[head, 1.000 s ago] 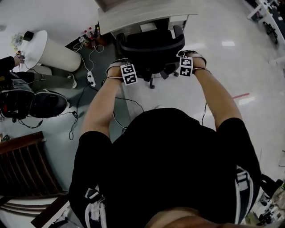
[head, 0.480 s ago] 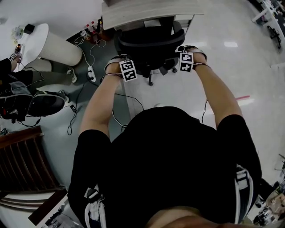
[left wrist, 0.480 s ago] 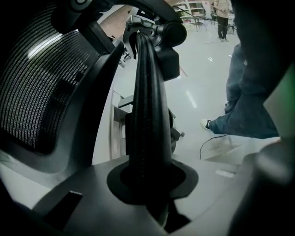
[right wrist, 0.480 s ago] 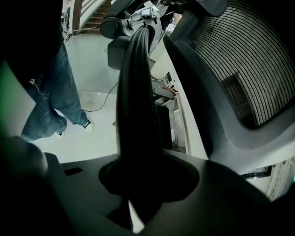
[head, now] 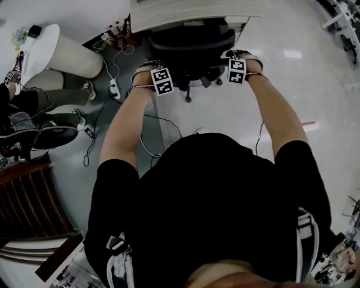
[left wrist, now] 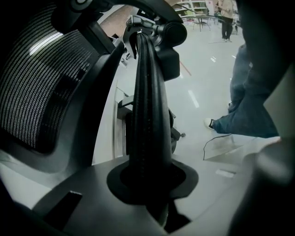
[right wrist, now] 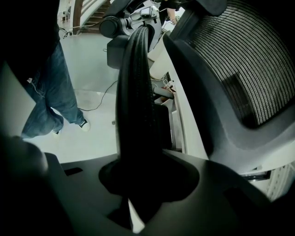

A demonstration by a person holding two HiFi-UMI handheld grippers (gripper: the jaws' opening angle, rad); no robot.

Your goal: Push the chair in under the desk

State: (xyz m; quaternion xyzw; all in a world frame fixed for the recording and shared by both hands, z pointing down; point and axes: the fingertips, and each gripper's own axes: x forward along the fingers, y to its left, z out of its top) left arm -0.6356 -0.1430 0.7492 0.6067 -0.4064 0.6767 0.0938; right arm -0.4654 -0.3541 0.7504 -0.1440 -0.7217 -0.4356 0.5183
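Observation:
A black office chair (head: 191, 48) with a mesh backrest (left wrist: 41, 92) stands with its seat partly beneath the pale desk (head: 185, 12) at the top of the head view. My left gripper (head: 152, 73) is shut on the chair's left armrest (left wrist: 147, 115), whose ribbed pad runs away between the jaws. On the other side, the right armrest (right wrist: 136, 101) is clamped the same way by my right gripper (head: 234, 56). The mesh backrest (right wrist: 249, 60) fills the right gripper view's right side. The chair's base is mostly hidden under the seat.
A white round table (head: 62, 53) stands at the left, with a power strip and cables (head: 114, 89) on the floor beside the desk. A seated person's legs (head: 50, 98) and a dark wooden chair (head: 28, 202) are at the left. Jeans-clad legs (left wrist: 249, 106) stand nearby.
The chair has rolled farther in under the desk, and both grippers have gone forward with it while holding the armrests.

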